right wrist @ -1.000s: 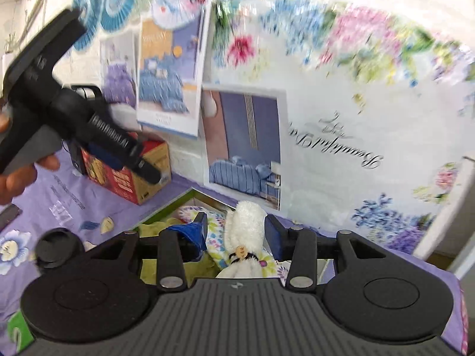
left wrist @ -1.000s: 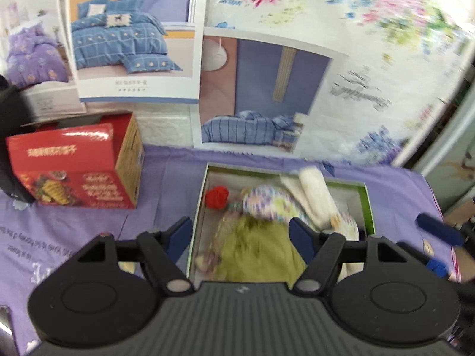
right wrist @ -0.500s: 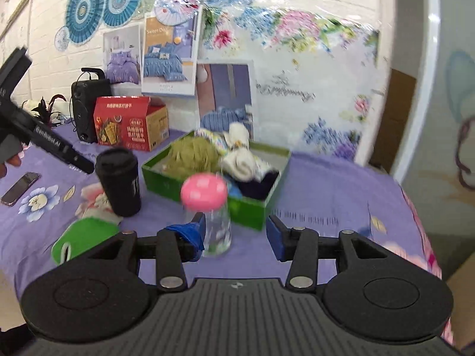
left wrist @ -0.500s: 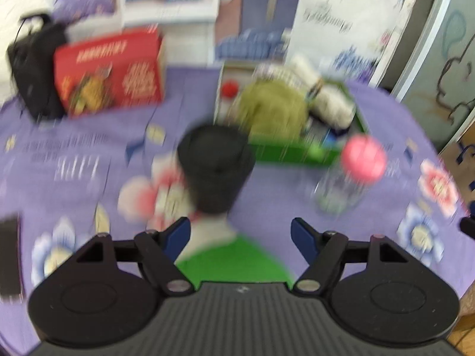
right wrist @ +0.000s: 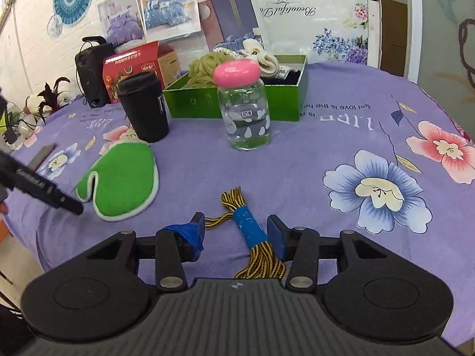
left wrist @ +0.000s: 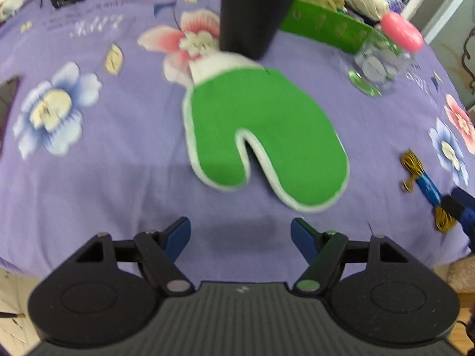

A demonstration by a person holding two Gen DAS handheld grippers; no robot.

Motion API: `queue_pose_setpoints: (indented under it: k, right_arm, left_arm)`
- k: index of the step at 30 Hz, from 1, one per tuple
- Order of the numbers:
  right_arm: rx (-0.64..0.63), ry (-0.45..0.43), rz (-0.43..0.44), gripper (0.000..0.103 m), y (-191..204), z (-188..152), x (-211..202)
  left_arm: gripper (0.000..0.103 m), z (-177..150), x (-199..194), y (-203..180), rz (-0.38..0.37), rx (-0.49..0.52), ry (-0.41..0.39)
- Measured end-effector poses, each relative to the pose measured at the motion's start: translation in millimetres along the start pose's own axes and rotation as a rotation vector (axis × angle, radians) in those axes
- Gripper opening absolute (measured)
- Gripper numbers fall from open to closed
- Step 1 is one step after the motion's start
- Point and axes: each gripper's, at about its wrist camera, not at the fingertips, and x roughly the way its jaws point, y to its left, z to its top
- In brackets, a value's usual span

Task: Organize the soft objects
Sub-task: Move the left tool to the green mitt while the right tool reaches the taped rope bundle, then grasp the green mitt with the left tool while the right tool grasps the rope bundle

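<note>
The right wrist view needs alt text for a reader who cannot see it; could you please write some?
The open right gripper straddles a yellow-and-black cord bundle wrapped in blue tape on a purple floral tablecloth. Behind it are a green mitt, a black cup, a pink-lidded glass jar and a green box of soft items.

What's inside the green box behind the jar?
The green box holds a heap of soft things: an olive-green fuzzy bundle, cream-coloured cloth and something dark. Whatever lies underneath them is covered.
</note>
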Motion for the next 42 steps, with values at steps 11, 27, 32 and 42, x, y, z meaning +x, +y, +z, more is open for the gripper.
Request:
queue_pose_setpoints:
  k: [11,27,32,42]
  right_arm:
    - [-0.123,0.079,0.028,0.031,1.8,-1.6,11.7]
    - [-0.244,0.056,0.005,0.038,3.3,-7.3,43.5]
    - [-0.188,0.04,0.0,0.041,-1.0,-8.6,43.0]
    - [-0.208,0.097,-0.02,0.046,0.2,-9.8,32.7]
  left_arm:
    - [0.076,22.1,27.0,-28.4,-0.041,-0.018,0.045]
    - [0.103,87.3,67.9,-53.7,0.056,-0.257,0.05]
    - [0.103,86.2,73.9,-67.9,0.12,-0.203,0.046]
    - [0.102,77.5,78.1,-81.0,0.179,-0.11,0.0]
